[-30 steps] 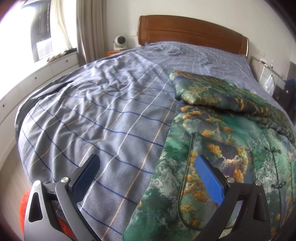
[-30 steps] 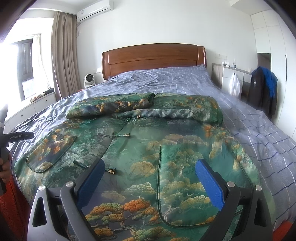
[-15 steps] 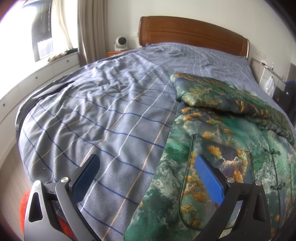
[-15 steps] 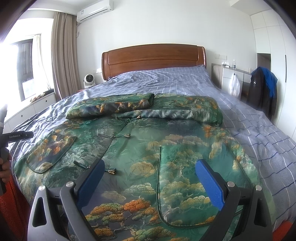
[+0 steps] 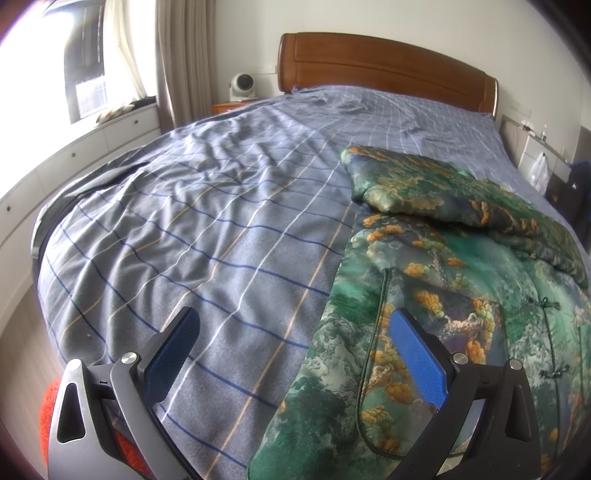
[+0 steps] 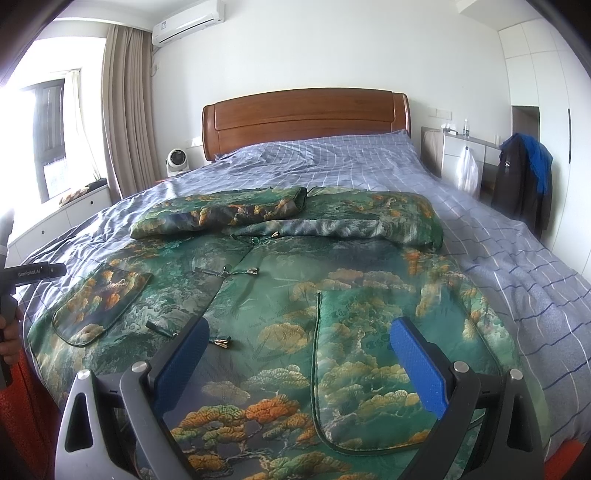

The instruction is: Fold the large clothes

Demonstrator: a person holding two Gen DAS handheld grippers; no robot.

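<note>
A wooden headboard (image 6: 304, 120) stands at the far end of the bed (image 6: 351, 162). Left of the headboard sit a small white fan (image 6: 176, 159) and beige curtains (image 6: 125, 110); above it, an air conditioner (image 6: 188, 16). To its right, a dark jacket (image 6: 519, 184) hangs.

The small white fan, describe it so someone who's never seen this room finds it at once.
Start at the wooden headboard of the bed. Just to its left, before the beige curtain, the small white fan sits low. It is the only round-faced white object there.
</note>
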